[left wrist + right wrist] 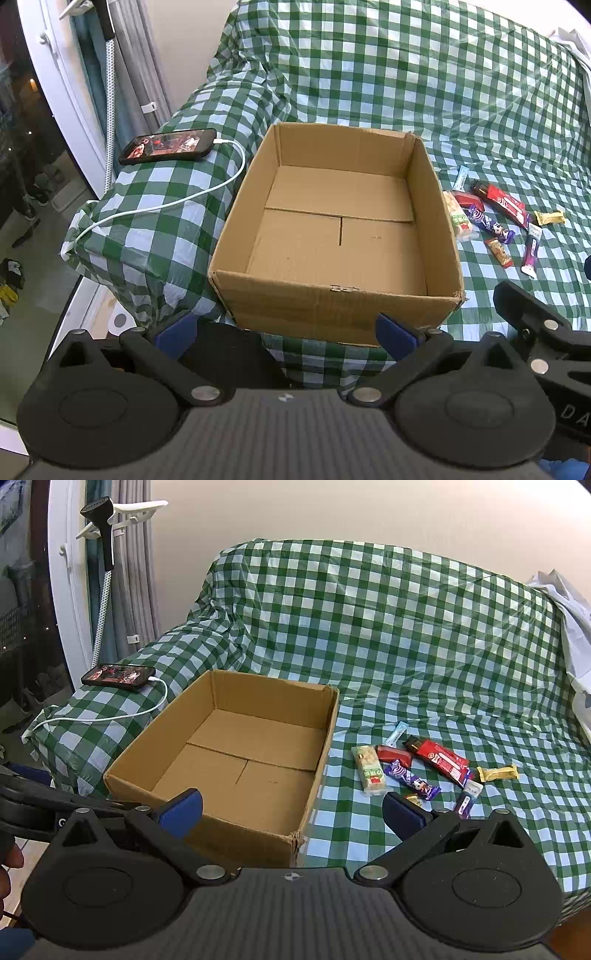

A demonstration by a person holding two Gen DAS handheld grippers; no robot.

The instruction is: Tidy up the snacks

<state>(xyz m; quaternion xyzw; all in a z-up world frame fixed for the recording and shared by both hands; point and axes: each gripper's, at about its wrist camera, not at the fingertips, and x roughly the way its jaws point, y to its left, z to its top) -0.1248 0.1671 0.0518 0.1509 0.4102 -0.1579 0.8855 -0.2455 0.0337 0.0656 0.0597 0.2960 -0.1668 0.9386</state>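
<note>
An open, empty cardboard box (436,206) (325,731) sits on a sofa covered in green checked cloth (406,74) (406,627). Several wrapped snacks lie on the cloth right of the box: a pale cracker pack (370,770) (457,218), a red bar (439,758) (502,203), a purple bar (412,780) (489,223), a yellow one (496,773) (550,218). My left gripper (286,332) is open and empty, just in front of the box's near wall. My right gripper (293,814) is open and empty, over the box's near right corner.
A phone (168,146) (118,675) lies on the sofa's left armrest with a white charging cable (166,206) trailing off it. A garment steamer pole (105,572) and curtains stand by the window at left. White cloth (569,609) hangs at the sofa's right end.
</note>
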